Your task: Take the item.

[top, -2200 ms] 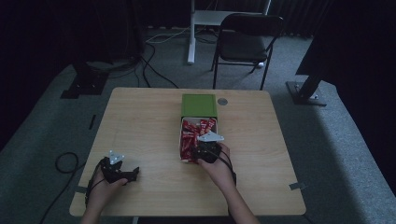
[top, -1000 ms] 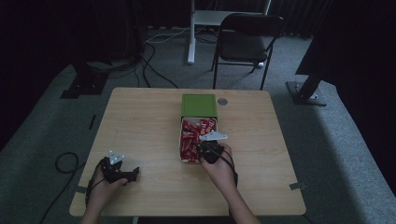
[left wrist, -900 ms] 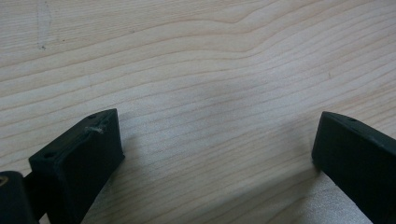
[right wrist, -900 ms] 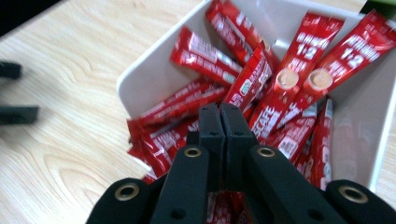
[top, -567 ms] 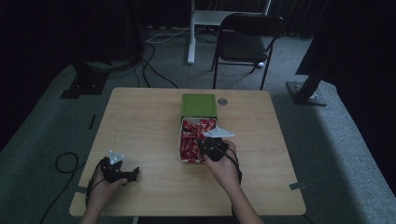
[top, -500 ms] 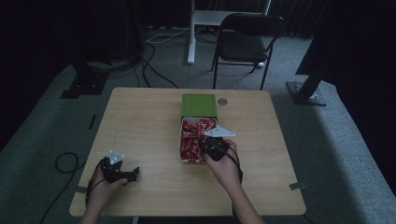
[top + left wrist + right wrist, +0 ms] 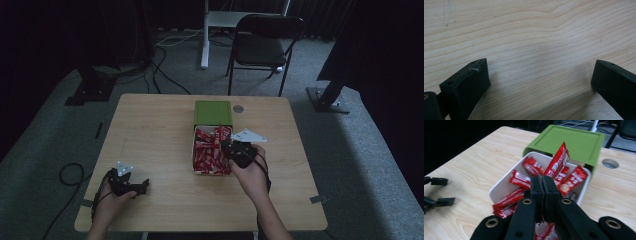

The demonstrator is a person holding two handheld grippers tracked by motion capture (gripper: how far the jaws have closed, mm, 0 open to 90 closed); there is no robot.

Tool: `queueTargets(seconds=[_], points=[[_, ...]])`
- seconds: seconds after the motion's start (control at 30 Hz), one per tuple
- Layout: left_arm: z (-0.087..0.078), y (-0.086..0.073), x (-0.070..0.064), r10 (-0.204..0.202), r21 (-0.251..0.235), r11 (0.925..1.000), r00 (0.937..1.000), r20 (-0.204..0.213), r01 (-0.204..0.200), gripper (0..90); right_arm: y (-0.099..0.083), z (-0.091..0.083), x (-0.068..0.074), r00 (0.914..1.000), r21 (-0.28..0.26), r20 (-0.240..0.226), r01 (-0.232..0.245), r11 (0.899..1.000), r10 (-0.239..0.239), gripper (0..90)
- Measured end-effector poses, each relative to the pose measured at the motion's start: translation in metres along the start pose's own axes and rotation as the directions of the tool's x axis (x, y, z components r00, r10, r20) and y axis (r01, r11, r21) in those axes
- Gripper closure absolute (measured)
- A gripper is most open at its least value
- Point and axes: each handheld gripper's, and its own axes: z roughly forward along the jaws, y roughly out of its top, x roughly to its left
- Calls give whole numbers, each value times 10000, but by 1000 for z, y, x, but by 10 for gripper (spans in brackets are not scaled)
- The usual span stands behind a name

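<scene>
Right gripper view, red packet (image 7: 557, 162) pinched between jaws, above white box (image 7: 499, 187)

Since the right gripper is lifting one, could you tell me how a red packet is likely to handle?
The red packet stands straight up from the shut right gripper, so it seems fairly stiff. It looks thin and probably light. Its glossy wrapper may be slippery.

High view overlooks table (image 7: 150, 130); gripper views close, perhaps sharing tabletop.

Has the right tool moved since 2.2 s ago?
Yes. The right tool shifted slightly toward the green lid, along the box, shut on a red packet.
</scene>
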Motion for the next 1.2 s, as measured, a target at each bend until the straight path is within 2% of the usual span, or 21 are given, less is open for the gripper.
queueTargets(seconds=[0.2,0.57,0.9,1.2], points=[[0,0,0,2,1,10000,10000,0,-2,23,-1,-10,-16,9993,-37,378,-39,10000,41,887],[0,0,0,21,2,10000,10000,-4,-21,23,-13,-28,-54,9932,-250,1051,-487,9985,511,887],[0,0,0,1,0,10000,10000,-3,-1,23,-33,-40,-86,9831,-237,1629,-810,9964,838,886],[0,0,0,7,24,10000,10000,-1,-7,23,-56,-40,-104,9741,-9,2054,-963,9953,945,886]])
